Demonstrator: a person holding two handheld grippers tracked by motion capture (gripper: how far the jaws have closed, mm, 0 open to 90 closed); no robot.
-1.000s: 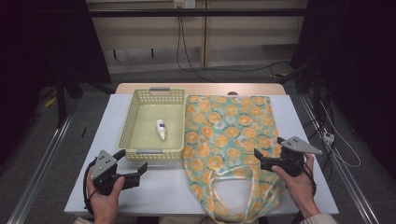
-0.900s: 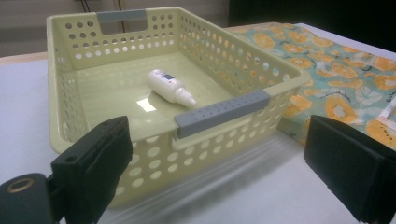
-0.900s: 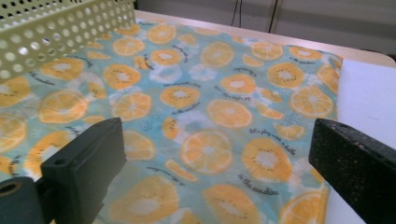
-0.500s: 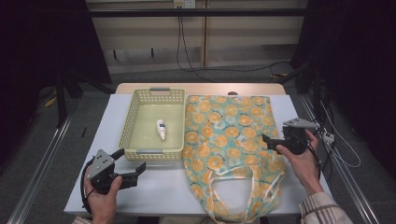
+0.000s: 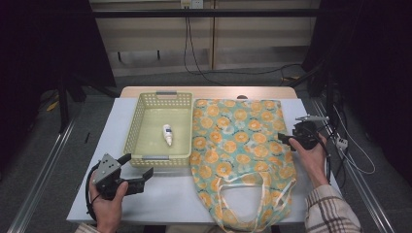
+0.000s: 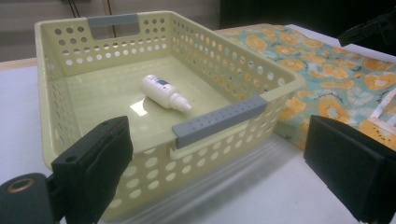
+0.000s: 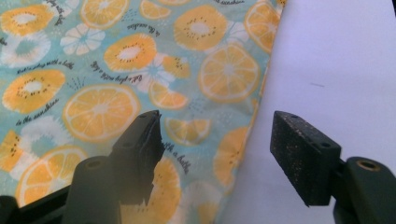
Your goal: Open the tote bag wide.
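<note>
A pale yellow perforated basket (image 5: 138, 124) (image 6: 233, 77) stands on the white table with a small white bottle (image 5: 167, 134) (image 6: 164, 91) lying inside it. To its right lies a flat teal tote bag (image 5: 238, 150) (image 7: 116, 70) printed with orange slices, handles toward me. My left gripper (image 5: 137, 171) (image 6: 219, 177) is open, low over the table just in front of the basket's near wall. My right gripper (image 5: 286, 139) (image 7: 215, 154) is open above the bag's right edge, one jaw over the fabric and one over bare table.
The white table (image 5: 165, 199) ends close in front of me and has a wooden strip at the far end. Cables (image 5: 340, 145) trail beside the table's right edge. Metal rails run along the floor on both sides.
My right gripper has travelled forward along the bag's right side, from near its lower corner to about mid-length. The left gripper has barely shifted.
</note>
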